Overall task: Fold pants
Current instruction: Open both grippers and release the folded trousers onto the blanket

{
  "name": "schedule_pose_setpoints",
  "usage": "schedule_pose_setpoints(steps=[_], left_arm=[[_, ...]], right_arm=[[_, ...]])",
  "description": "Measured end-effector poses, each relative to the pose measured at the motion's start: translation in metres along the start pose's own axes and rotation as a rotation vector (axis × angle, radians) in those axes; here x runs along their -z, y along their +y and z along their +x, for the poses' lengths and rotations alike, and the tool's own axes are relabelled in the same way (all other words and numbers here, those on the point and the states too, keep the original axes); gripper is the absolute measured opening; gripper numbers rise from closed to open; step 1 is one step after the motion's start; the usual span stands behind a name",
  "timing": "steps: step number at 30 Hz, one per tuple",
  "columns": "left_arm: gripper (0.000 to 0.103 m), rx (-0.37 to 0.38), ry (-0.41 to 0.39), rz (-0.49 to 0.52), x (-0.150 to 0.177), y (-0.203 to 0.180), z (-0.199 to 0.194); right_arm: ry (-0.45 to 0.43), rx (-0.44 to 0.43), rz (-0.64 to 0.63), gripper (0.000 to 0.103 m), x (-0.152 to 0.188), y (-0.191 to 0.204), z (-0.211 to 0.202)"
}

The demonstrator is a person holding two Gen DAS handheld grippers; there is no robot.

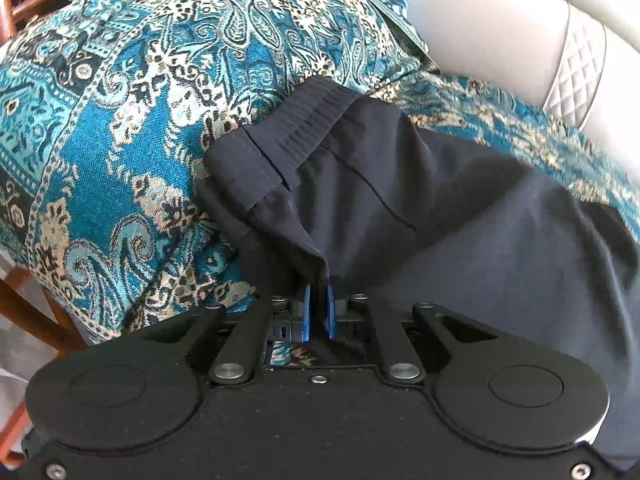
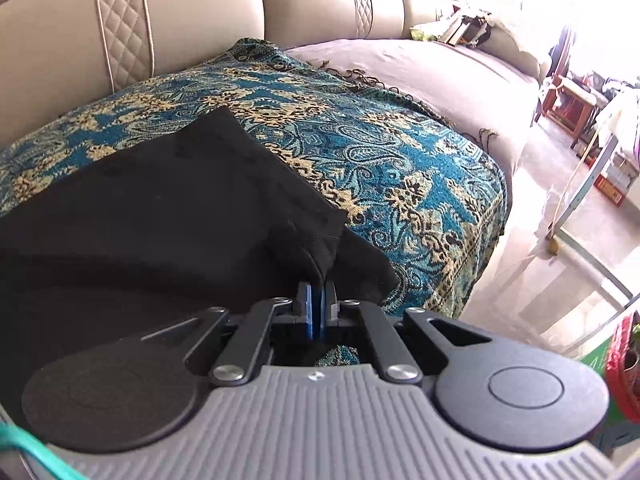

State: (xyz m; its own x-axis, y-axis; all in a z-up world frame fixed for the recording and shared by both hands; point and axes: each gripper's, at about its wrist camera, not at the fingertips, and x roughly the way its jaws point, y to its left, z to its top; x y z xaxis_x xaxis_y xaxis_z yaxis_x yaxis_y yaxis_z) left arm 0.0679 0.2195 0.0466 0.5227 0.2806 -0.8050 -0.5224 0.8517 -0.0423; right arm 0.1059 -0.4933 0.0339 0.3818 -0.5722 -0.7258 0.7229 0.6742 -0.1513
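Both grippers, left gripper point(image 1: 319, 294) and right gripper point(image 2: 319, 289), pinch the dark pants point(image 1: 400, 208) in nearly closed jaws at lower centre; 2 grips let the cloth lift evenly off the patterned throw point(image 1: 120, 120) for a fold.

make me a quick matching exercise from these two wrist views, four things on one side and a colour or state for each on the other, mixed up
Things:
1. pants
2. throw blanket
3. sofa backrest
4. left gripper

Colour or state:
A. beige, with a quilted diamond strip
B. shut on a fold of dark cloth
C. teal and cream paisley
D. dark, with an elastic waistband

Pairs: 1-D, 2-C, 3-A, 4-B
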Motion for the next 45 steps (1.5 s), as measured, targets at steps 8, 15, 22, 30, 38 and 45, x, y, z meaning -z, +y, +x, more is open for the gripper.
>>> schedule_pose_setpoints(steps=[8, 15, 22, 30, 38, 45], left_arm=[[0.035, -0.052, -0.025, 0.029, 0.006, -0.012, -0.003], [0.066, -0.036, -0.122, 0.061, 0.010, -0.020, -0.033], [0.086, 0.002, -0.281, 0.133, 0.012, -0.050, -0.067], [0.080, 0.065, -0.308, 0.204, 0.030, -0.098, -0.062], [0.045, 0.077, -0.142, 0.151, 0.056, -0.098, -0.031], [0.046, 0.060, -0.140, 0.213, 0.076, -0.086, -0.031]], right_arm=[[-0.077, -0.042, -0.027, 0.071, 0.000, 0.015, -0.018], [-0.264, -0.210, -0.113, 0.090, 0.007, 0.054, -0.060], [-0.343, -0.481, -0.223, 0.094, 0.019, 0.120, -0.096], [-0.387, -0.803, -0.397, 0.096, 0.055, 0.202, -0.140], [-0.382, -1.033, -0.615, 0.097, 0.107, 0.264, -0.182], [-0.349, -1.109, -0.680, 0.097, 0.153, 0.284, -0.199]])
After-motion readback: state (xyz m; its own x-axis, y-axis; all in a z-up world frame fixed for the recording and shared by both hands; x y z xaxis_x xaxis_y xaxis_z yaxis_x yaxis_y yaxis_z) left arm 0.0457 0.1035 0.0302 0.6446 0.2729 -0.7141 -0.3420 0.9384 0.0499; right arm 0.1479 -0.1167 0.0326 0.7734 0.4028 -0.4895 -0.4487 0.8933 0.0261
